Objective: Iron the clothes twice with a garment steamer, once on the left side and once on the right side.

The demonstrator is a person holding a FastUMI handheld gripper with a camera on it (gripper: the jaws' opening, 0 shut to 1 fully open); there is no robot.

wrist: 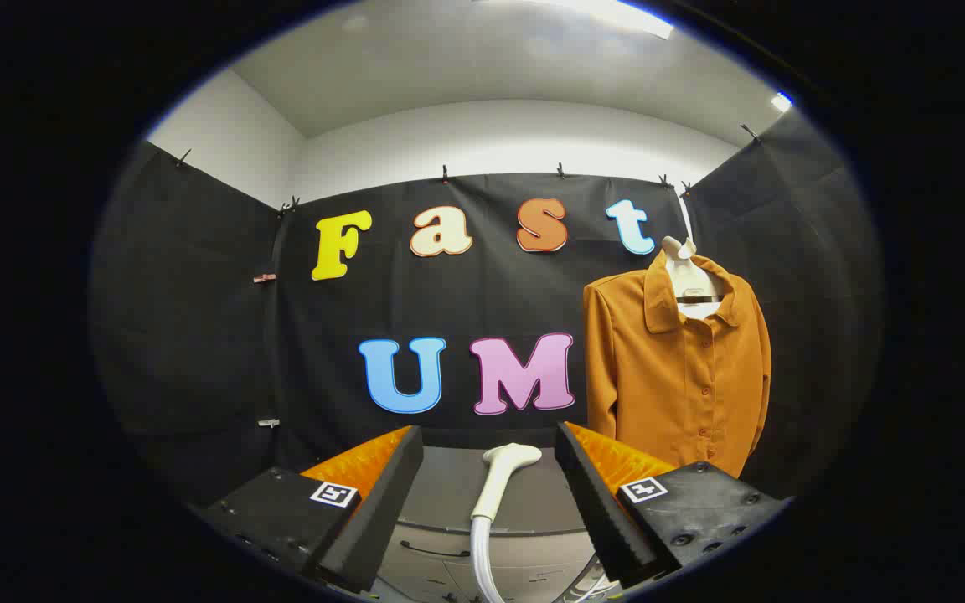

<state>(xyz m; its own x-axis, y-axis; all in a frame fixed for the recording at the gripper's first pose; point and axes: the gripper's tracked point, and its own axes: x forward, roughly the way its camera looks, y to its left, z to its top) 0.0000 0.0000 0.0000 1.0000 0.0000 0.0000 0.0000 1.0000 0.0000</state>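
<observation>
Your fingers [489, 494] stand spread apart, gripping nothing; each carries a square black-and-white marker. The white garment steamer head [503, 477] lies between them on the grey tabletop [441, 494]. The rust-orange buttoned shirt [677, 368] hangs beyond, rightward.

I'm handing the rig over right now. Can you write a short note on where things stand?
Claw: open, holding nothing.
Steamer head: lying on the grey tabletop between the claw's fingers, its hose trailing back toward you.
Orange shirt: on a hanger against the booth wall, beyond the right finger.
Done: nothing that shows.
Left: grip the steamer, then pass over the shirt's left and right sides.
</observation>
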